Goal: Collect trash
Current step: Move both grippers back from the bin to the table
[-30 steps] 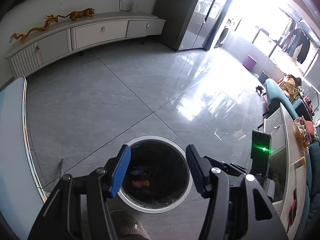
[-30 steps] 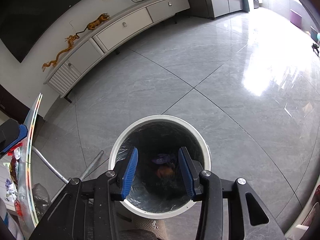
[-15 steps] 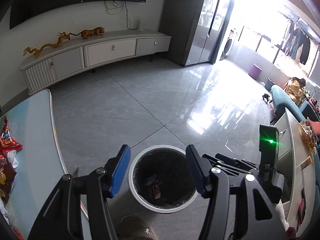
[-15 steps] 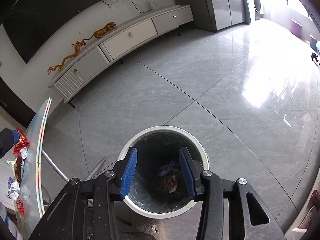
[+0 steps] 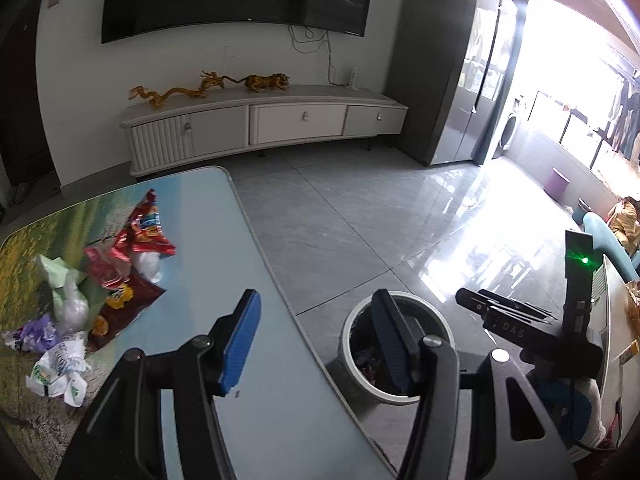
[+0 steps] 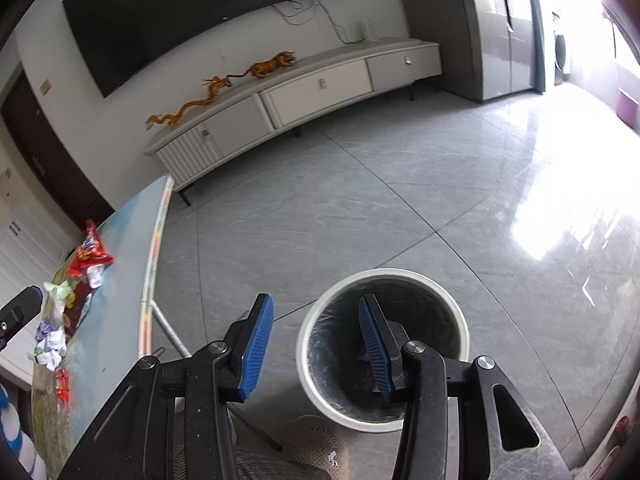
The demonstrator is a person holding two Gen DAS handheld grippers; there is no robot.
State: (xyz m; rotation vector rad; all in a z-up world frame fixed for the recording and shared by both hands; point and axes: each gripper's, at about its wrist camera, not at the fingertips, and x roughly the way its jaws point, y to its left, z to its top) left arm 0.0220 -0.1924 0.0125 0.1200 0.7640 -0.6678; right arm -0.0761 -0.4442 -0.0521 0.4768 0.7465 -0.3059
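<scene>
A white round bin (image 5: 362,376) (image 6: 384,276) with a dark liner stands on the floor beside the table, with trash at its bottom. Snack wrappers and crumpled bags (image 5: 120,264) (image 6: 86,258) lie in a heap on the table's left part. My left gripper (image 5: 316,344) hangs open and empty over the table's near edge, the bin behind its right finger. My right gripper (image 6: 316,350) is open and empty above the bin's left rim. In the left wrist view the right gripper's body (image 5: 520,332) shows at the right.
The glass-topped table (image 5: 208,240) (image 6: 132,240) has a printed landscape surface and metal legs (image 6: 172,332). A long white TV cabinet (image 5: 264,128) lines the far wall under a dark screen. Grey tiled floor (image 6: 400,200) spreads beyond the bin. A slippered foot (image 6: 316,452) is below my right gripper.
Both grippers have risen and swung left, away from over the bin. The table with its heap of wrappers has come into the left wrist view. Neither holds anything.
</scene>
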